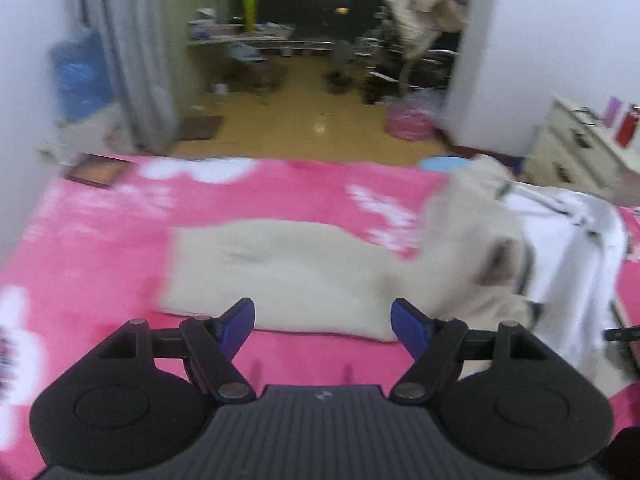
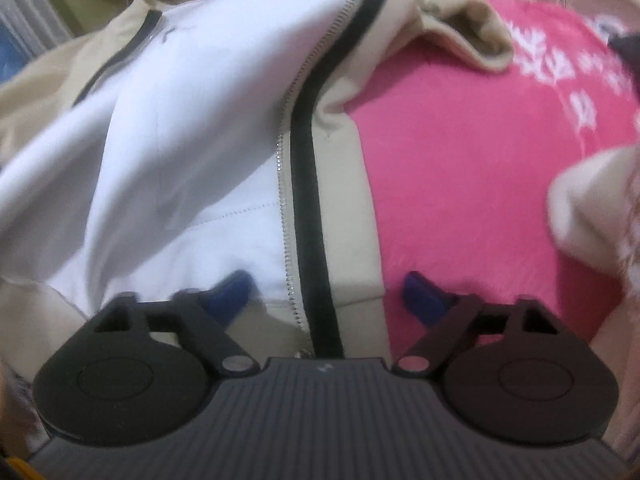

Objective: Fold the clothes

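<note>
In the left wrist view, a pink blanket point(image 1: 100, 232) with white flower shapes covers the bed, and at about nine o'clock its edge meets the wall. The left gripper point(image 1: 322, 326) hovers low over this blanket with its blue-tipped jaws spread wide and nothing between them. Just past the tips, toward twelve o'clock, a beige sleeve point(image 1: 280, 276) lies flat across the blanket, apart from both fingers as far as the blurred picture lets one judge. Following the sleeve toward three o'clock, it joins the bunched body of the beige jacket point(image 1: 476, 236), whose white lining point(image 1: 568, 264) is turned outward at the right edge of the picture. In the right wrist view, the same jacket fills the span from nine to twelve o'clock, white lining point(image 2: 168, 128) upward, with a metal zipper point(image 2: 285, 200) and a black trim strip point(image 2: 308, 184) running from twelve o'clock down toward the gripper body. The right gripper point(image 2: 332, 294) also stands wide open: its left finger point(image 2: 232, 292) sits over the white lining, though whether it touches the cloth cannot be told, and its right finger point(image 2: 424, 300) is over bare pink blanket point(image 2: 460, 184). The jacket's beige front edge point(image 2: 352, 216) lies between the two fingers, ungripped.
</note>
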